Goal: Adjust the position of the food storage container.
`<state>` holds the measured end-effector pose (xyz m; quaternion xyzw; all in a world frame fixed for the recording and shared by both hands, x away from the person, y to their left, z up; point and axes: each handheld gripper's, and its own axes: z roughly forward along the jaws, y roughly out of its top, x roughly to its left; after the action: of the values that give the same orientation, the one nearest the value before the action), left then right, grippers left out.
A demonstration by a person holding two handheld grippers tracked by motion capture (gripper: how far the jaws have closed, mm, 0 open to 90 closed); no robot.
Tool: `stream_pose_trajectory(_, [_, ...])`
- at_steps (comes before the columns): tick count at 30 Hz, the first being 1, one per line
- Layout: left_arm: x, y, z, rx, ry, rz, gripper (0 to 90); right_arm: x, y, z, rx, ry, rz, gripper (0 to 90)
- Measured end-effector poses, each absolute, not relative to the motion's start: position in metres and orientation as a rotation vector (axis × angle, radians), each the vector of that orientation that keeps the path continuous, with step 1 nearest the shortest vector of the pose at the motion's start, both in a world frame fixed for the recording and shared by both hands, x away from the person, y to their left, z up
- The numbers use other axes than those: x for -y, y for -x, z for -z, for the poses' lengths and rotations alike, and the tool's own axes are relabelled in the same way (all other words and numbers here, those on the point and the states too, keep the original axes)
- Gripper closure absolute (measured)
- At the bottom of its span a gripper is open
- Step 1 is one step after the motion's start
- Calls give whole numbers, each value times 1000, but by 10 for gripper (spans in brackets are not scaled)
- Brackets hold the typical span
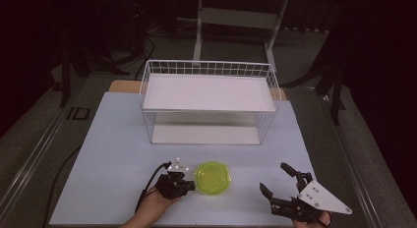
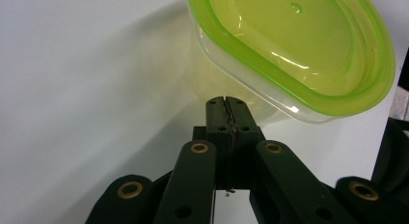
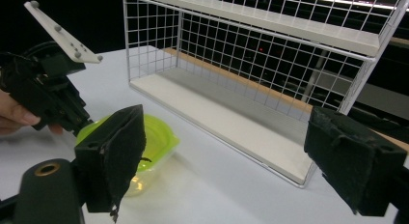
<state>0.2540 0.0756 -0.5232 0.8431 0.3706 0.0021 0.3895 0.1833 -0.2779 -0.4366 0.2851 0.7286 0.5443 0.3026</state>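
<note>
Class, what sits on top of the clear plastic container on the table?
A lime-green oval lid covers the clear plastic container; through the lid, whether it holds anything cannot be told.

The left gripper point(image 2: 225, 101) has its jaws pressed together with nothing between them. Just beyond their tips, slightly right, sits a green-lidded container point(image 2: 294, 50) on the white table point(image 2: 87, 89).
</note>
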Motion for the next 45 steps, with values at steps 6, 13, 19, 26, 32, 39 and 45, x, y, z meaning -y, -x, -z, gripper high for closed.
stream_pose_trajectory(6, [-62,-262,524,-954,-2123,6,900,279,-183,436,-1931,-757,-1446,145])
stream_pose_trajectory(13, [-49,-271,524,-944,-2120,7,900,280,-182,436,-1934,-755,-1447,145])
stream_pose_trajectory(19, [-44,-269,523,-921,-2121,17,900,280,-183,437,-1933,-755,-1453,145])
stream_pose_trajectory(26, [-50,-267,523,-910,-2120,4,899,280,-183,437,-1940,-755,-1446,145])
stream_pose_trajectory(32, [-76,-257,509,-835,-2055,-43,835,279,-183,437,-1939,-748,-1448,145])
stream_pose_trajectory(39, [-98,-247,489,-746,-1987,-28,398,275,-183,438,-1951,-742,-1443,145])
stream_pose_trajectory(45, [-104,-238,479,-684,-1913,6,84,274,-183,439,-1965,-742,-1434,145])
